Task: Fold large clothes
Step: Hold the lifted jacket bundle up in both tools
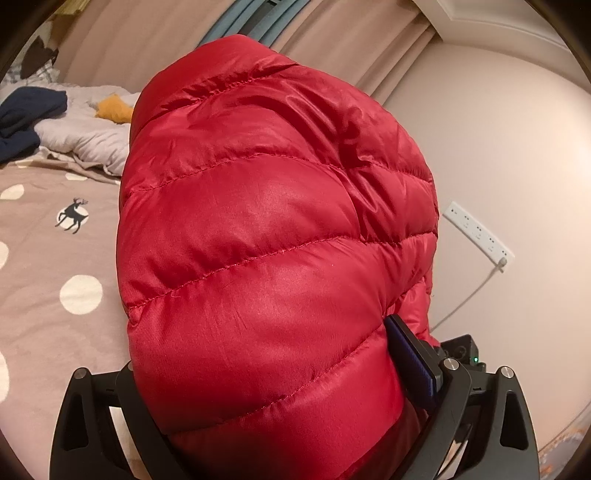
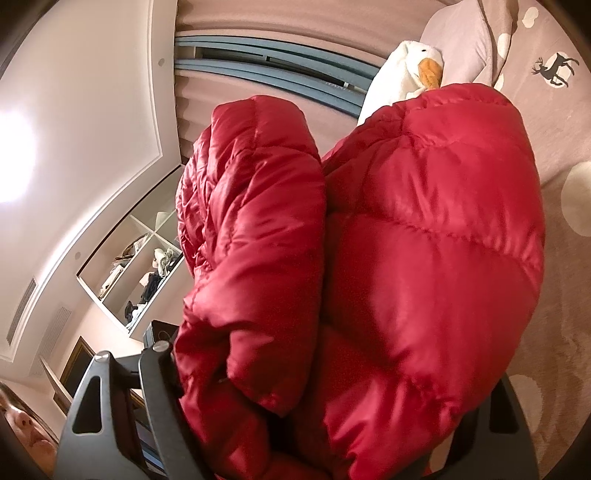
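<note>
While a red quilted down jacket (image 1: pixel 273 236) fills both wrist views, the left gripper (image 1: pixel 280 406) has its jaws packed with the puffy fabric: the blue-padded right finger (image 1: pixel 413 365) presses against the jacket's side, and the other finger is hidden under the bulge, so it reads as pinching the jacket. Seen from the right wrist cam, the jacket (image 2: pixel 424 258) bunches into two lobes, a sleeve-like roll at left and a wider quilted panel at right, both running down into the right gripper (image 2: pixel 295 424). Its jaws stand wide w/ the fabric stuffed between; fingertips are buried, and whether the pads actually press on the cloth can't be told.

Behind the jacket in the left view lies a taupe bedspread (image 1: pixel 55 258) w/ white dots and a deer print (image 1: pixel 72 215); at far left sit a navy garment (image 1: pixel 26 118) and a rumpled grey quilt (image 1: pixel 85 136). A white power strip (image 1: pixel 478 230) w/ a cable plugged in is on the wall at right. In the right view, a white goose plush (image 2: pixel 406 74) w/ an orange beak pokes out just past the jacket's far edge, near a pillow (image 2: pixel 461 44). Open wardrobe shelves (image 2: pixel 144 273) w/ clothes show at left, pleated curtains (image 2: pixel 258 22) at far centre, and part of a person's face sits at the near-left corner.
</note>
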The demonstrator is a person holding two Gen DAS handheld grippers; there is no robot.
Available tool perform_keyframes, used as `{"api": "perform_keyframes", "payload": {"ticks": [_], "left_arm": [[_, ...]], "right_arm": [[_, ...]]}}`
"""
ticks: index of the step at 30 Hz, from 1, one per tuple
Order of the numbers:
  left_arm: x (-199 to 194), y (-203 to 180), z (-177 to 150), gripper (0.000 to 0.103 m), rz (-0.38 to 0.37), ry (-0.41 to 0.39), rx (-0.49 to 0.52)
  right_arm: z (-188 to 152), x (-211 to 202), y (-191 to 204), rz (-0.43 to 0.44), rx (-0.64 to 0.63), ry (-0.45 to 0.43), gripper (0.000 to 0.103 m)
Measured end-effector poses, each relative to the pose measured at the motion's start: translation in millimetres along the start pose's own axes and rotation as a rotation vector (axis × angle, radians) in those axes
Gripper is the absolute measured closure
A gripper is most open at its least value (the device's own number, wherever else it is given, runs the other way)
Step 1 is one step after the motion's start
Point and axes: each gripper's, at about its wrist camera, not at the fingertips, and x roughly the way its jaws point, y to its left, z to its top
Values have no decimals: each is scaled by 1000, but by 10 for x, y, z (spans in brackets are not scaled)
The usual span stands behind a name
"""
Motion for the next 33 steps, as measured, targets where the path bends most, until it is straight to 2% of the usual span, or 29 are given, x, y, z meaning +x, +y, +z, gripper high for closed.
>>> {"api": "perform_keyframes", "payload": {"ticks": [21, 28, 33], "left_arm": [[18, -118, -44, 7, 48, -29, -8], [-18, -197, 31, 7, 58, -58, -18], [-120, -279, 270, 7, 36, -108, -2]], "right_arm": [[14, 180, -30, 33, -6, 45, 21], [38, 343, 129, 26, -44, 85, 20], [138, 538, 413, 35, -104, 93, 20]]}}
